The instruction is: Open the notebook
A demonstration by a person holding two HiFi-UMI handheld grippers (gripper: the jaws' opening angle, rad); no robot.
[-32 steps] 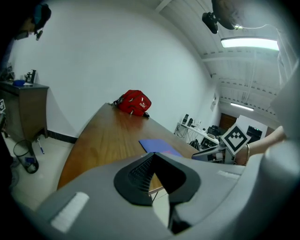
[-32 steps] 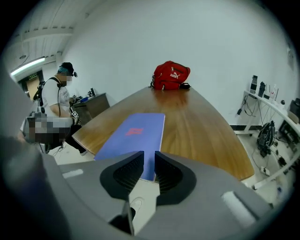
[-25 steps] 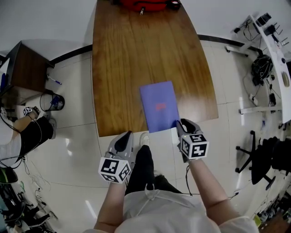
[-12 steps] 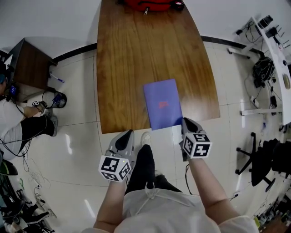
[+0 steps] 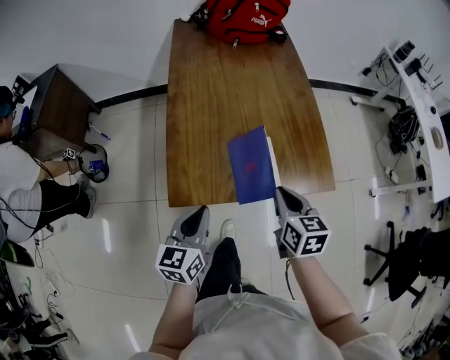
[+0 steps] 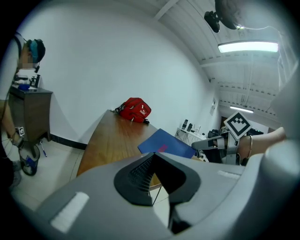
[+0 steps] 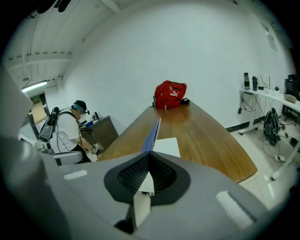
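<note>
A blue notebook (image 5: 249,172) lies at the near edge of the wooden table (image 5: 211,98). Its cover is tilted up on edge, and a white page (image 5: 273,163) shows beneath on the right. My right gripper (image 5: 283,199) is shut on the cover's near corner. In the right gripper view the cover (image 7: 153,130) runs edge-on away from the right gripper (image 7: 149,158), with the white page (image 7: 167,146) flat beside it. My left gripper (image 5: 197,216) hangs off the table's near edge, left of the notebook, shut and holding nothing. The left gripper view shows the left gripper (image 6: 153,156) before the raised cover (image 6: 165,144).
A red bag (image 5: 246,17) sits at the table's far end. A person (image 5: 28,190) sits on the floor at left beside a dark cabinet (image 5: 60,105). A white desk (image 5: 422,84) and an office chair (image 5: 415,253) stand at right.
The blue cover lay flat one second ago; now its right edge is lifted and the white page shows under it. The left gripper has stayed below the table edge.
</note>
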